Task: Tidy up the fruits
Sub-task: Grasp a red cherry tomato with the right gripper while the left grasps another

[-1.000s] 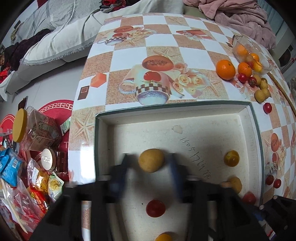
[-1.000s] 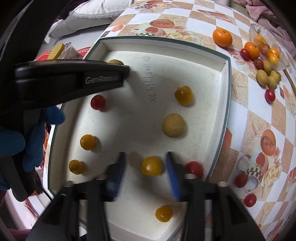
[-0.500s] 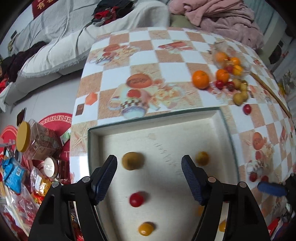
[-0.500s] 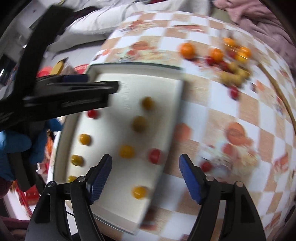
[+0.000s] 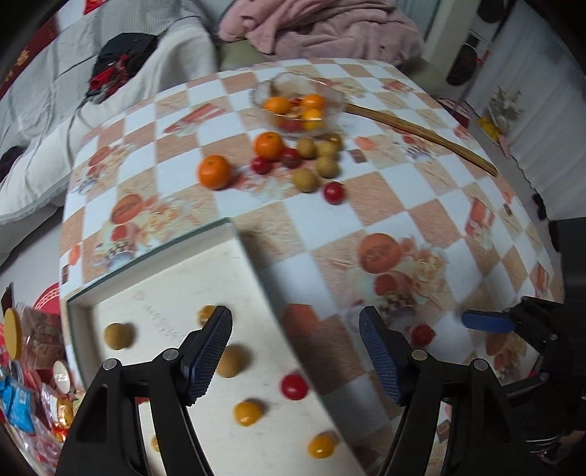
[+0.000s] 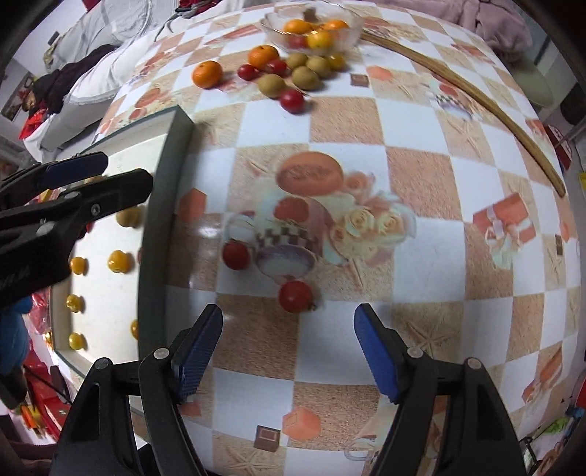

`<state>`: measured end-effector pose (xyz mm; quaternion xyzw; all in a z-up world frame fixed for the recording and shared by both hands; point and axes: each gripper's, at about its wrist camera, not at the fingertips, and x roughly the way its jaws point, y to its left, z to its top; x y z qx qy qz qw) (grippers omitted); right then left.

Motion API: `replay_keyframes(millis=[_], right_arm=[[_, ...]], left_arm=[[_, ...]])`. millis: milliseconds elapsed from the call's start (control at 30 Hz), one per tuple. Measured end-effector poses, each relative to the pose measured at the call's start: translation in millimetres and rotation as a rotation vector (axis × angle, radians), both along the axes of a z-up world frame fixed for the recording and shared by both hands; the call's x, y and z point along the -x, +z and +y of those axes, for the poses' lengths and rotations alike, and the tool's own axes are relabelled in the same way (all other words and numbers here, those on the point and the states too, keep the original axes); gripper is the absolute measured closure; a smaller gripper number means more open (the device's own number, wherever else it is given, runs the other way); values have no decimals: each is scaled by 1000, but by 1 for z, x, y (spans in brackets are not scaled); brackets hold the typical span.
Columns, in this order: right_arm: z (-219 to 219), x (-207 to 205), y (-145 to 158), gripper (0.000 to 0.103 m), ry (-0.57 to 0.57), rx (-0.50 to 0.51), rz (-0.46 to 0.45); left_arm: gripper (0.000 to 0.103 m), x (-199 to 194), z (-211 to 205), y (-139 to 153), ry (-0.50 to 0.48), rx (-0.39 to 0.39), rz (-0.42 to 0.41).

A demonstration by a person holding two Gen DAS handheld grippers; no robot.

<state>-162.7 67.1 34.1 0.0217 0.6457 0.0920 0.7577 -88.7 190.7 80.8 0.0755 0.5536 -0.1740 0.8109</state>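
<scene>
A shallow white tray [image 5: 164, 289] [image 6: 166, 153] holds several small yellow, tan and red fruits. My left gripper [image 5: 295, 342] is open and empty above the tray's right edge. My right gripper [image 6: 287, 342] is open and empty over the tablecloth, just short of a red cherry tomato [image 6: 295, 296]; a second tomato [image 6: 236, 255] lies beside the tray. At the far end lie two oranges [image 6: 207, 73], tan fruits [image 6: 271, 85] and red tomatoes [image 6: 292, 100] in front of a glass bowl [image 6: 351, 31] with more fruit.
A long curved wooden stick [image 6: 476, 99] lies along the table's right side. The left gripper shows at the left of the right wrist view [image 6: 73, 197]. A sofa with blankets [image 5: 311, 25] is behind the table; snack packets [image 5: 22, 395] are on the floor at left.
Both grippers opened, let go of fruit in the tray and pulled back. Both swung right, the right one from over the tray to over the tablecloth near the loose tomatoes.
</scene>
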Motion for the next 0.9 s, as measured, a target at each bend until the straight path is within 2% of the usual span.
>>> replay_keyframes(millis=[133,467,567,733,900], right_arm=[[-8,4,-9,42,-21,-13,0],[0,0,-22,53,-6,-32,-52],[1,-2,-22,58,-4,-28,-67],[4,1,-22,58,8,-20,-89],[6,2,-22,58,19,-8,-96]], left_arm=[[30,4,-20,-10,-69,-10,26],[30,1,-32,-27,-90,-62,62],[30,-10,-36,-29,-71,-70,55],[30,-46,-48,-31,-3,-50,33],[30,-81,-65,-46,58,-36,46]])
